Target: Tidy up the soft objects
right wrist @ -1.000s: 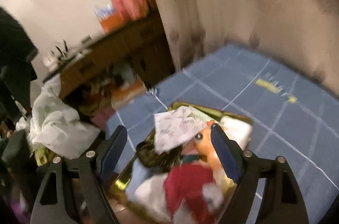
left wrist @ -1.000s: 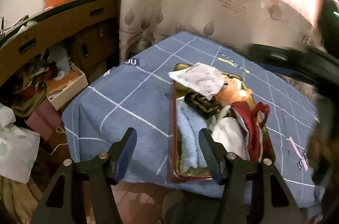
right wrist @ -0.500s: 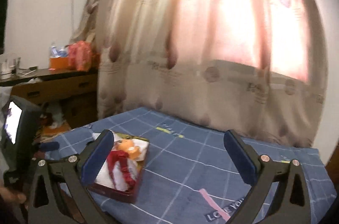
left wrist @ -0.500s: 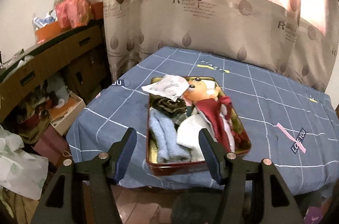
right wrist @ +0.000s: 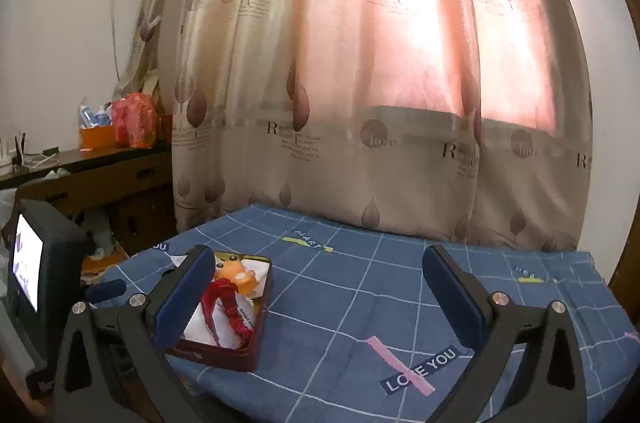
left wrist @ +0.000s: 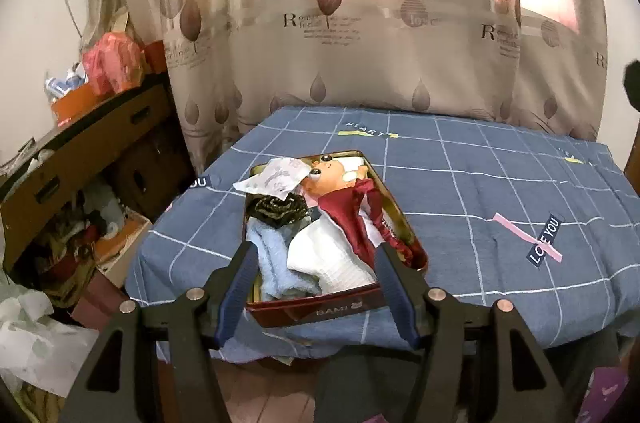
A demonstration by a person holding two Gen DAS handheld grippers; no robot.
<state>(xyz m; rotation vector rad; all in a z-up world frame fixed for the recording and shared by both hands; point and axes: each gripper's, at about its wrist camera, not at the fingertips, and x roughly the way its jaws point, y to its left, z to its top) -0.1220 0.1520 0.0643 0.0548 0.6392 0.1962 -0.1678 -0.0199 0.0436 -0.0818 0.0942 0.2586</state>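
A dark red tin (left wrist: 344, 309) (right wrist: 224, 355) stands near the front left edge of the blue checked tablecloth (left wrist: 480, 207). It holds an orange plush toy (left wrist: 332, 177) (right wrist: 236, 273), a dark red cloth (left wrist: 352, 219) (right wrist: 218, 297), a white cloth (left wrist: 332, 259), a light blue towel (left wrist: 276, 263), a dark patterned piece (left wrist: 276, 209) and a printed white cloth (left wrist: 276, 177). My left gripper (left wrist: 314, 259) hangs open in front of the tin, apart from it. My right gripper (right wrist: 318, 287) stands wide open over the cloth to the tin's right, with nothing between its fingers.
A leaf-patterned curtain (left wrist: 360, 23) hangs behind the table. On the left are a brown cabinet (left wrist: 80, 151), cluttered boxes (left wrist: 112, 235) and white bags (left wrist: 32, 335) on the floor. The left gripper's body with a lit screen (right wrist: 28, 267) shows in the right wrist view.
Both grippers have pulled back from the tin, which now looks smaller. The right gripper has swung right, away from the tin, and its jaws stand wider. The left jaws kept their width.
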